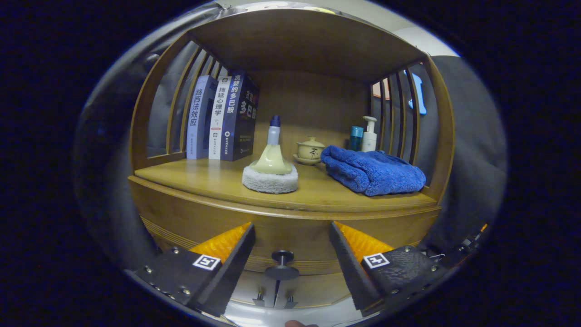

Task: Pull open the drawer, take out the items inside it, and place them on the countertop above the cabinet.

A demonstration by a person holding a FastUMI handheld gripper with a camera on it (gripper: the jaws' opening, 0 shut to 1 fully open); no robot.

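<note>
I see the counter [204,179] carrying a row of upright books [222,119] at its back left, a scrubbing brush [271,170] standing near the middle front, and a lidded cup [310,150] on a saucer just behind it. A folded towel [372,170] lies to the right, with two bottles [364,134] behind it. Below the counter, the drawer knob [282,263] sits between my spread tongs [290,252], untouched by either finger.
</note>
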